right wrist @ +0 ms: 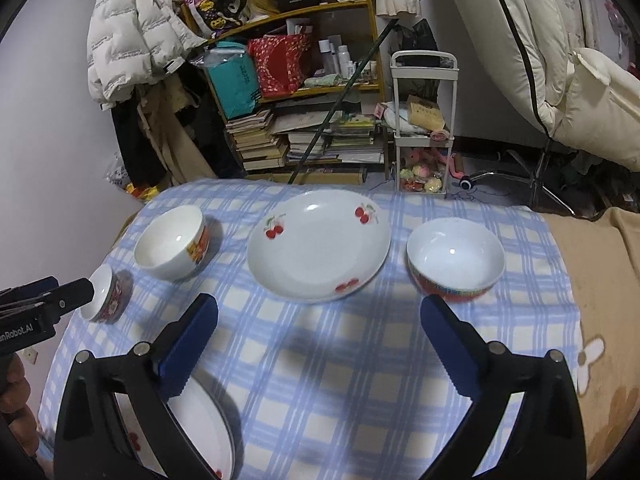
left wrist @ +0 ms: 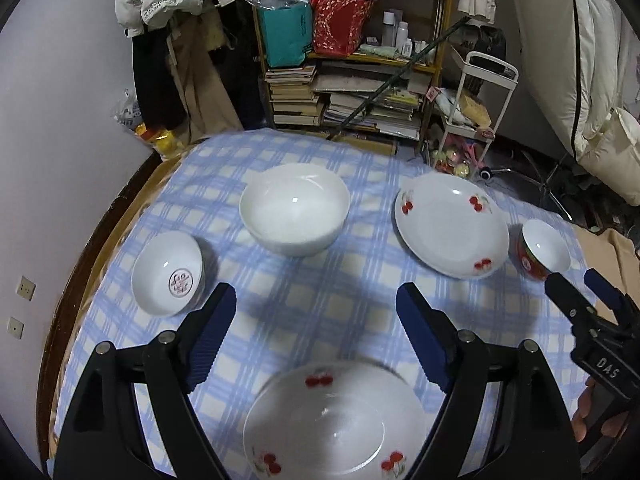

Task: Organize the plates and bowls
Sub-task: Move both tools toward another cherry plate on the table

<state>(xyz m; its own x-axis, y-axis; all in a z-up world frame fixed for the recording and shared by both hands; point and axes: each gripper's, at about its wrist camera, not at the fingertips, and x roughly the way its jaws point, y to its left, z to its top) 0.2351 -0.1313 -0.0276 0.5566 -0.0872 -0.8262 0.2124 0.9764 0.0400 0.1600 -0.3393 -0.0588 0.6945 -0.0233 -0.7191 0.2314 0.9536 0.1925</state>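
Cloth: blue-checked tablecloth [left wrist: 304, 312] carries all the dishes.
Left gripper [left wrist: 316, 304]: jaws spread wide, holding nothing, poised above the near cherry plate [left wrist: 334, 420].
Right gripper [right wrist: 318, 316]: jaws spread wide, holding nothing.
Far plate [right wrist: 318, 246]: cherry pattern, mid-cloth.
Red bowl [right wrist: 456, 260]: just right of far plate.
White bowl [left wrist: 294, 214]: left of far plate.
Small bowl [left wrist: 168, 278]: near the left edge.

dim overhead light, soft blur, fisheye-bent edges.

checked tablecloth [left wrist: 312, 312] | bookshelf [left wrist: 352, 60] | white cart [right wrist: 424, 128] | white jacket [right wrist: 128, 32]
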